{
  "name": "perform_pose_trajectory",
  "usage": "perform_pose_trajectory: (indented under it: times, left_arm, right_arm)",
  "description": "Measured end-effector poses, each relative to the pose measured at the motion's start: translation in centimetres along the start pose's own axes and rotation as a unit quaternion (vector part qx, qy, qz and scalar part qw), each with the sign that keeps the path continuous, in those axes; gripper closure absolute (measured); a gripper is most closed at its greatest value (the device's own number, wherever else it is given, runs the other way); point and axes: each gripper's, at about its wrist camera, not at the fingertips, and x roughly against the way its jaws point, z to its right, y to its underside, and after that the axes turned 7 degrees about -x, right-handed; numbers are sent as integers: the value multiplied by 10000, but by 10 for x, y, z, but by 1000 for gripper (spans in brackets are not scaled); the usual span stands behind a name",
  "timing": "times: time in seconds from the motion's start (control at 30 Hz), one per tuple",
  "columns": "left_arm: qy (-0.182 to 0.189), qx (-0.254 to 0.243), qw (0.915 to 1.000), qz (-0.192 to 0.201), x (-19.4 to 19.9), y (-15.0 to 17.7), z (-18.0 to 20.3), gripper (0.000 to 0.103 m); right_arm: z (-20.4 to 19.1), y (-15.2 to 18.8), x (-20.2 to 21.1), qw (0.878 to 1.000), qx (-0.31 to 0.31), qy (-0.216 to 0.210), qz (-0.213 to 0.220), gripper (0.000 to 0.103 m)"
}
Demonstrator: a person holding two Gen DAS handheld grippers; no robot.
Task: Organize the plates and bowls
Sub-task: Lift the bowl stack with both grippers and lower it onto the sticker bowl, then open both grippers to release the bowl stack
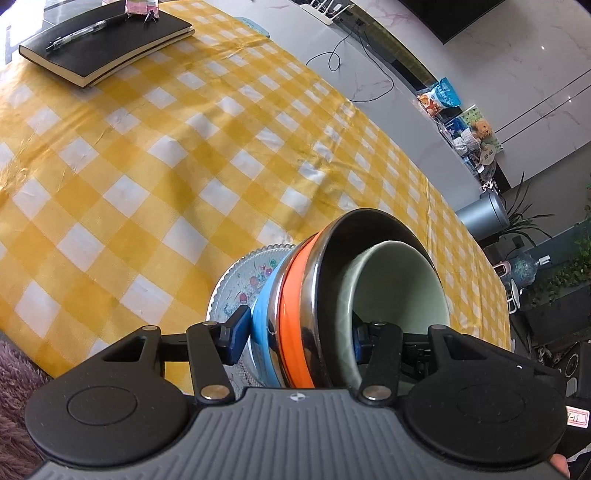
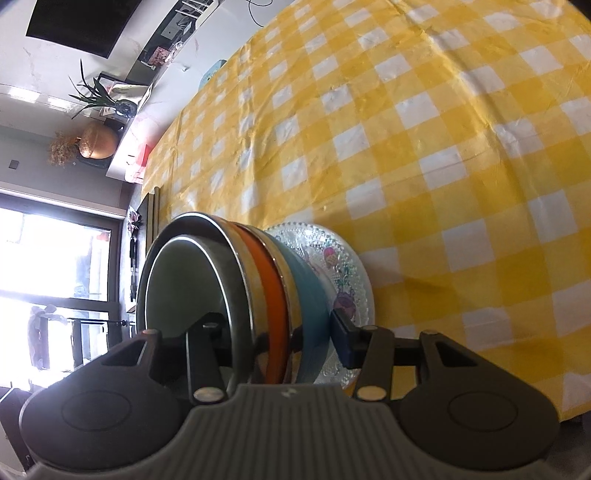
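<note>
A stack of nested bowls sits on a clear patterned glass plate [image 1: 240, 284] on the yellow checked tablecloth. From the plate up: a blue bowl [image 1: 264, 325], an orange-banded steel bowl [image 1: 295, 317] and a pale green bowl [image 1: 399, 291] inside it. My left gripper [image 1: 295, 338] is shut on the stack, one blue pad under the blue bowl, the other inside the green bowl. In the right wrist view the same plate [image 2: 354, 280], blue bowl [image 2: 310, 295], orange-banded bowl [image 2: 271, 295] and green bowl [image 2: 181, 288] show. My right gripper [image 2: 280, 343] is shut on the stack from the opposite side.
A black notebook [image 1: 110, 44] with a pen [image 1: 77, 33] lies at the far side of the table [image 1: 147, 166]. A grey counter with cables and snack bags runs beyond the table. A purple fluffy fabric [image 1: 14, 376] is at the near left edge.
</note>
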Motion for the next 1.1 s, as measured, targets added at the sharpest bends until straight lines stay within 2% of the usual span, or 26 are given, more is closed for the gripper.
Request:
perform_pose_trajectory:
  times: [0.47, 0.57, 0.63, 0.7, 0.83, 1.1]
  left_arm:
    - [61, -14, 9999, 97, -1, -2, -1, 45]
    - [36, -83, 9998, 187, -1, -2, 0, 44]
    - [9, -113, 9997, 224, 0, -2, 1, 35]
    - [-23, -148, 9996, 255, 0, -2, 3, 30]
    - [-228, -242, 9986, 415, 7, 0, 7, 30]
    - [-447, -374, 9940, 924, 42, 1, 17, 29]
  right_arm:
    - [-4, 2, -1, 9997, 227, -22, 116, 53]
    - [-7, 4, -1, 9992, 364, -17, 166, 46]
    - [-10, 6, 2, 9983, 499, 12, 301, 42]
    - [-13, 7, 6, 9972, 610, 83, 417, 38]
    - [-14, 8, 14, 9959, 706, 116, 561, 33]
    - [-17, 21, 46, 9867, 1129, 254, 1143, 33]
